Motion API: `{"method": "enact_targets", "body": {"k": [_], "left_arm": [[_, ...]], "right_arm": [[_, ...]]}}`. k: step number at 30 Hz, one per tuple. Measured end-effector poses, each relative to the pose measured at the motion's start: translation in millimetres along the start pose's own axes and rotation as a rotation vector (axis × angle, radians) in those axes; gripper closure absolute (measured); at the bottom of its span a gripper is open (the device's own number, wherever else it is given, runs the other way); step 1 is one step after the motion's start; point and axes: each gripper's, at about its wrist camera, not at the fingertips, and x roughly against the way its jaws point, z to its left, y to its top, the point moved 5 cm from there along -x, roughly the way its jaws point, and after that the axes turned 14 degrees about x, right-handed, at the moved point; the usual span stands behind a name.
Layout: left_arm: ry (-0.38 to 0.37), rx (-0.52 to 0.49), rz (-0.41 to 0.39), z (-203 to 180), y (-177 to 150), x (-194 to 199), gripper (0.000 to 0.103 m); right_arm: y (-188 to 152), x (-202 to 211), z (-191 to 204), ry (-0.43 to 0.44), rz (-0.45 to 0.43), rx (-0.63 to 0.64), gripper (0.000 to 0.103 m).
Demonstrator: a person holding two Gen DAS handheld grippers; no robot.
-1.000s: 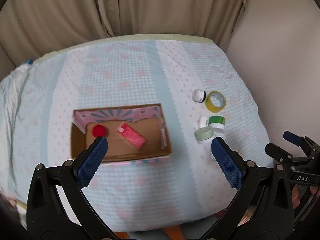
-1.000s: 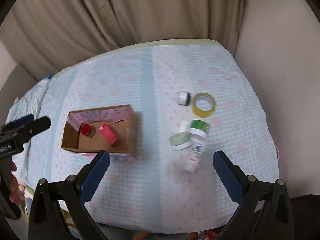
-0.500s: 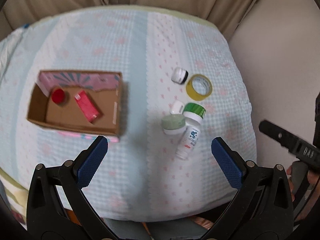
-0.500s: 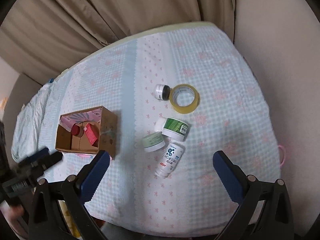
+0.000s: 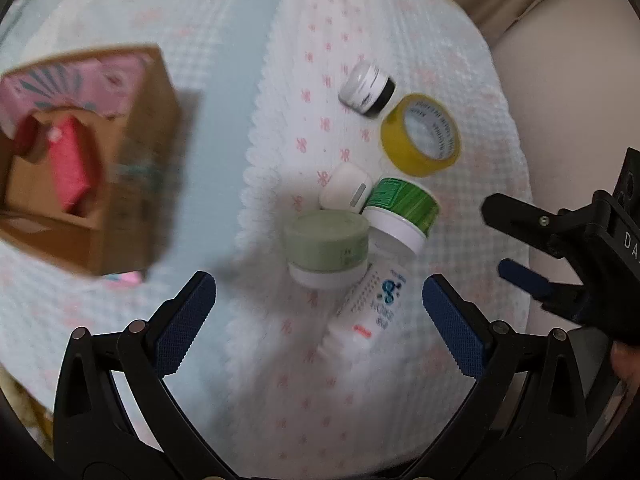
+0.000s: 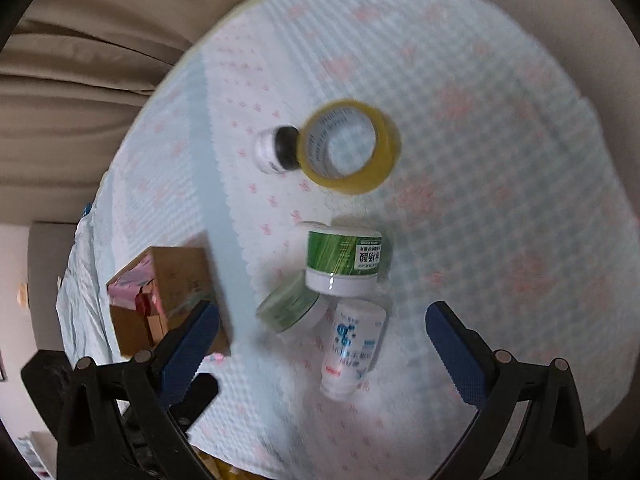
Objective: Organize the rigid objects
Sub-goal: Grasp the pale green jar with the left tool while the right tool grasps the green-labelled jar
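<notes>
A: Left wrist view – left gripper point(image 5: 318, 312) wide open, empty, knurled blue pads above quilted gingham cloth point(image 5: 248, 32). Cardboard box point(image 5: 132, 184) at left, blurred, red carton point(image 5: 70, 168) inside. Right gripper point(image 5: 520, 244) at right edge, gap btwn jaws, nothing in it.

B: Loose items?

A: Clustered right of box: white tube point(image 5: 370, 308) lying flat, touching pale-green round jar point(image 5: 328, 250) & green-banded tub point(image 5: 402, 212); white rounded case point(image 5: 346, 194) behind; yellow tape ring point(image 5: 420, 136) just beside small b/w jar point(image 5: 366, 88).

B: Right wrist view?

A: Right gripper point(image 6: 322, 334) spread wide, empty, over white tube point(image 6: 350, 348). Green-banded tub point(image 6: 344, 260), pale-green round jar point(image 6: 290, 308), yellow tape ring point(image 6: 350, 146), cardboard box point(image 6: 168, 292) at left. Blurry.
</notes>
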Motion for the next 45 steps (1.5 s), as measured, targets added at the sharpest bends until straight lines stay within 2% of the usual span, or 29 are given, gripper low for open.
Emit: {"method": "enact_targets", "body": {"k": [5, 9, 15, 18, 19, 22, 23, 24, 36, 41, 45], "left_arm": [[0.018, 0.019, 0.028, 1, 1, -46, 0.001], [0.037, 0.049, 0.019, 7, 6, -66, 0.001], [0.044, 0.031, 0.035, 4, 10, -88, 0.002], [0.041, 0.023, 0.041, 2, 12, -95, 0.008], [0.041, 0.018, 0.050, 1, 12, -99, 0.015], [-0.014, 0.012, 0.072, -2, 12, -104, 0.032], [-0.021, 0.007, 0.074, -3, 11, -104, 0.035], [-0.013, -0.001, 0.074, -4, 11, -105, 0.035], [-0.007, -0.017, 0.064, -9, 14, -99, 0.035], [-0.013, -0.020, 0.034, -8, 18, -81, 0.035], [-0.032, -0.019, -0.004, -8, 19, -53, 0.035]], "right_arm": [[7, -54, -19, 0.019, 0.052, -0.041, 0.000], [9, -78, -29, 0.027, 0.070, -0.071, 0.000], [14, -98, -32, 0.049, 0.084, -0.094, 0.002], [16, -104, -30, 0.047, 0.091, -0.080, 0.006], [16, -106, -31, 0.047, 0.094, -0.082, 0.007], [17, -114, -34, 0.059, 0.114, -0.109, 0.025], [17, -117, -34, 0.071, 0.117, -0.121, 0.035], [16, -119, -34, 0.082, 0.121, -0.131, 0.036], [16, -118, -32, 0.076, 0.112, -0.142, 0.037], [13, -110, -30, 0.068, 0.100, -0.147, 0.037], [13, -90, -23, 0.073, 0.058, -0.133, 0.037]]}}
